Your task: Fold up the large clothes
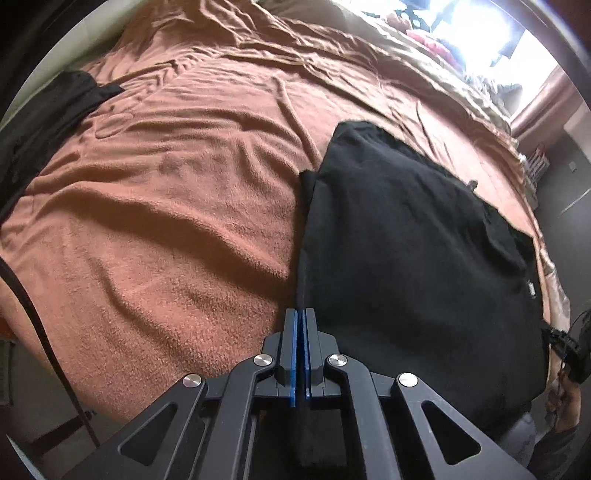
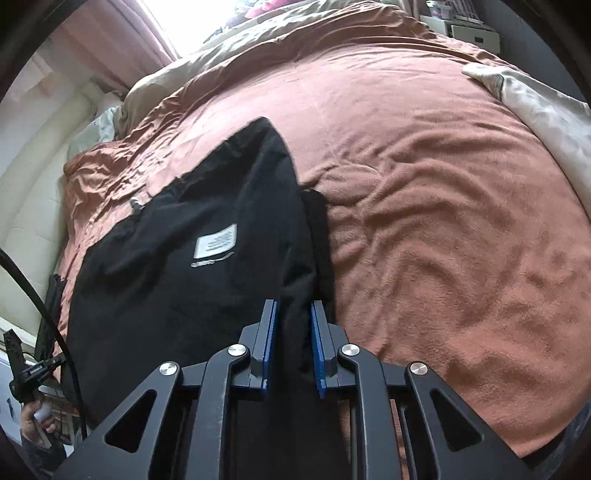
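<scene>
A large black garment (image 1: 413,236) lies spread on a brown blanket (image 1: 177,192). My left gripper (image 1: 300,314) is shut on the garment's near left edge, the cloth pinched thin between its blue pads. In the right wrist view the same garment (image 2: 192,236) shows a white label (image 2: 216,242). My right gripper (image 2: 293,306) is shut on a thick fold of the garment's edge, so its blue pads stand apart around the cloth. The other gripper shows at the left edge of the right wrist view (image 2: 26,369).
A second dark garment (image 1: 44,122) lies at the bed's far left. A beige cloth (image 2: 535,110) lies at the blanket's right side. A bright window (image 1: 476,26) and pink curtain (image 2: 110,48) stand beyond the bed. A black cable (image 1: 40,332) hangs at the left.
</scene>
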Motion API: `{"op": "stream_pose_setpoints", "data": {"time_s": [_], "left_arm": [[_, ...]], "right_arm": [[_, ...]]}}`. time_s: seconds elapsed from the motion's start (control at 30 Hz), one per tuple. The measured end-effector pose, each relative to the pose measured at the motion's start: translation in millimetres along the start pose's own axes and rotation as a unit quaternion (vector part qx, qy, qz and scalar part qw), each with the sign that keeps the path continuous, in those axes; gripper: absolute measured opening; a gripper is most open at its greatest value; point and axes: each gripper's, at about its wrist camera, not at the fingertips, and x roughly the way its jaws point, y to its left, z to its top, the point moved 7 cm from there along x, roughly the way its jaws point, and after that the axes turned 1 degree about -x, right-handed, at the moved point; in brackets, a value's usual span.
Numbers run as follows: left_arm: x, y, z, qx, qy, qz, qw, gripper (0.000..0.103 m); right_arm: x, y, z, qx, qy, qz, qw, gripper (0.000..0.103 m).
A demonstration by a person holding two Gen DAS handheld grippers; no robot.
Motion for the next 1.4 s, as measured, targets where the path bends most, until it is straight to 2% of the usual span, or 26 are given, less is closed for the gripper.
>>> {"op": "stream_pose_setpoints", "data": {"time_s": [0.1,0.23,0.3,0.33,0.37,0.4,0.43,0.47,0.63,0.73,0.83,0.97,1.03,1.07,1.1,1.17,1.27,1.4], "left_arm": [[-3.6,4.7,-0.1,-0.015,0.001,-0.004,0.9999,0.008],[-14.3,17.1,-5.8,-0.050,-0.002,-0.018,0.9986,0.037],[-23.0,25.3,-9.7,-0.072,-0.014,-0.031,0.9968,0.043],[-26.1,28.7,-11.9,-0.080,-0.018,-0.033,0.9961,0.046],[-28.4,32.3,-14.6,-0.089,-0.020,-0.036,0.9952,0.052],[-29.7,36.3,-18.2,-0.098,-0.020,-0.040,0.9942,0.056],[-30.4,40.5,-22.7,-0.109,-0.020,-0.046,0.9927,0.063],[-30.4,42.9,-26.8,-0.119,-0.019,-0.056,0.9912,0.067],[-22.2,48.0,-51.0,-0.169,0.005,-0.120,0.9784,0.067],[-21.7,46.1,-60.1,-0.184,0.004,-0.144,0.9722,0.067],[-20.3,44.6,-64.3,-0.190,0.001,-0.158,0.9689,0.067],[-20.3,40.1,-65.6,-0.187,0.003,-0.172,0.9672,0.067],[-19.8,35.2,-66.7,-0.183,0.007,-0.189,0.9649,0.065],[-19.5,33.1,-66.7,-0.180,0.008,-0.196,0.9640,0.060],[-17.7,30.7,-66.9,-0.177,0.010,-0.196,0.9645,0.059],[-13.7,30.1,-65.7,-0.177,0.008,-0.191,0.9655,0.051],[-9.3,31.9,-61.8,-0.186,0.005,-0.202,0.9614,0.049],[-6.4,31.5,-60.6,-0.180,0.000,-0.197,0.9637,0.046]], "right_arm": [[-11.2,-4.1,0.2,0.009,-0.008,0.013,1.000,0.014],[-28.2,-3.4,-5.0,0.007,-0.006,0.011,1.000,0.015],[-39.1,0.9,-8.7,0.004,-0.009,0.016,1.000,0.019],[-44.9,5.0,-10.8,0.000,-0.011,0.021,1.000,0.023],[-51.7,8.8,-11.4,-0.005,-0.013,0.025,1.000,0.034],[-56.7,12.8,-12.3,-0.010,-0.016,0.029,0.999,0.052],[-63.3,18.3,-12.8,-0.016,-0.022,0.033,0.999,0.059],[-71.0,25.9,-14.0,-0.023,-0.029,0.038,0.999,0.062],[-95.8,67.9,-22.4,-0.065,-0.046,0.058,0.995,0.062],[-101.0,102.4,-36.8,-0.094,-0.039,0.083,0.991,0.062],[-95.8,123.6,-52.0,-0.110,-0.022,0.094,0.989,0.062],[-78.8,155.8,-75.3,-0.143,0.004,0.088,0.986,0.062],[-71.8,170.6,-86.0,-0.164,0.019,0.086,0.983,0.050],[-66.8,177.6,-91.9,-0.175,0.028,0.084,0.981,0.041],[-62.0,184.0,-98.6,-0.184,0.036,0.085,0.979,0.037],[-52.9,193.5,-109.4,-0.196,0.051,0.086,0.975,0.029],[-39.1,202.8,-118.7,-0.207,0.075,0.084,0.972,0.026],[-1.5,207.2,-125.2,-0.229,0.123,0.054,0.964,0.024]]}}
